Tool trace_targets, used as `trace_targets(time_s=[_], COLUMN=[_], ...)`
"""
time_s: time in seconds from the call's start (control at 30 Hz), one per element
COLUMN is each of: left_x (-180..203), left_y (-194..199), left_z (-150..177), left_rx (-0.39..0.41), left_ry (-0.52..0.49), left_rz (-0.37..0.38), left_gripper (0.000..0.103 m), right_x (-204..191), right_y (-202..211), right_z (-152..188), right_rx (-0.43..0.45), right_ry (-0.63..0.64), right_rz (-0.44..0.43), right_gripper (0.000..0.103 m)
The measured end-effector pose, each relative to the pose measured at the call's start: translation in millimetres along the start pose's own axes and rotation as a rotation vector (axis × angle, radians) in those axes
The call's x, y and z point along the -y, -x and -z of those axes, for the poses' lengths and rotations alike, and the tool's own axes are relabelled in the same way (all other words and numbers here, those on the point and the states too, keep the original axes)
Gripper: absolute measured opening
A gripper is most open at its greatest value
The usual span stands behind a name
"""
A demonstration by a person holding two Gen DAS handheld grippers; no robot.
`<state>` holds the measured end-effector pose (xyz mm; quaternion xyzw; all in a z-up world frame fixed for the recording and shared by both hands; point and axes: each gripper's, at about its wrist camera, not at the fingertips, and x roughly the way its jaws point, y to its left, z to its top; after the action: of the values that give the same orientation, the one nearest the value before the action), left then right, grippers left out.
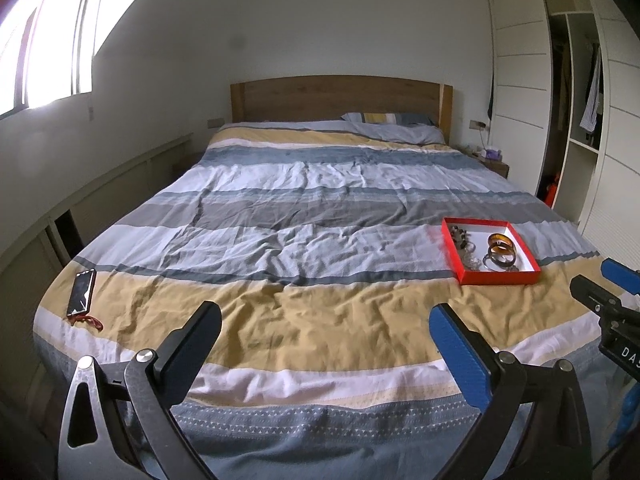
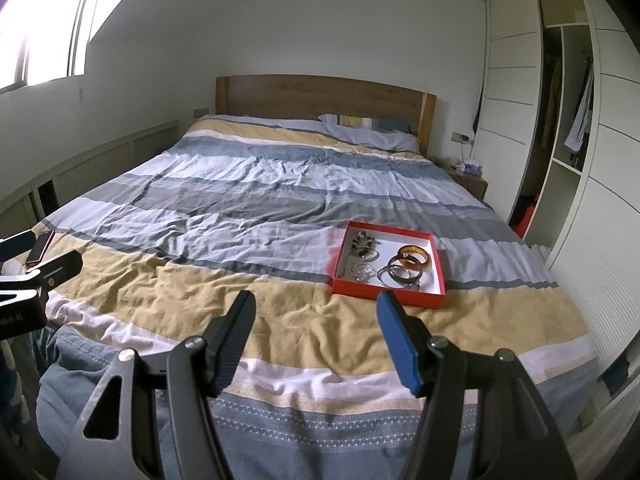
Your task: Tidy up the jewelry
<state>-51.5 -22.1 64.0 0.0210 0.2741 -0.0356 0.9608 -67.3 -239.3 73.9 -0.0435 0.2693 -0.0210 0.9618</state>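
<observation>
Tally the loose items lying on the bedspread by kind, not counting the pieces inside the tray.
Red shallow cardboard tray holding jewelry: 1
Dark smartphone: 1
Small red item beside the phone, too small to identify: 1
Total: 3

Both cameras are sitting low at the foot of the bed, looking up along it toward the headboard. The left one is looking from further left, so the red box is showing off to its right. The right one is standing nearer the red box. Both are sharing the bed, box, window and closet.
</observation>
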Motion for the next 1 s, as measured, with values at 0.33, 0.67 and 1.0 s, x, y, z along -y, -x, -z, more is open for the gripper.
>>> trace_targets(time_s=[0.33,0.67,1.0], left_x=[-2.4,-3.6,-3.9], left_y=[4.4,4.1,1.6], left_z=[3.4,3.6,10.0], left_rx=[0.0,-0.003,-0.019], left_ry=[0.003,0.001,0.005], left_rz=[-0.007,-0.004,-0.008], left_gripper=[0.102,0.102,0.102], right_x=[-0.3,-0.5,-5.1], right_y=[1.7,1.6,3.1], right_z=[0.7,1.9,8.0], right_rx=[-0.002,-0.007,-0.036], right_ry=[-0.002,-0.003,-0.013], right_rz=[0.0,0.0,-0.003], right_gripper=[0.061,0.061,0.061])
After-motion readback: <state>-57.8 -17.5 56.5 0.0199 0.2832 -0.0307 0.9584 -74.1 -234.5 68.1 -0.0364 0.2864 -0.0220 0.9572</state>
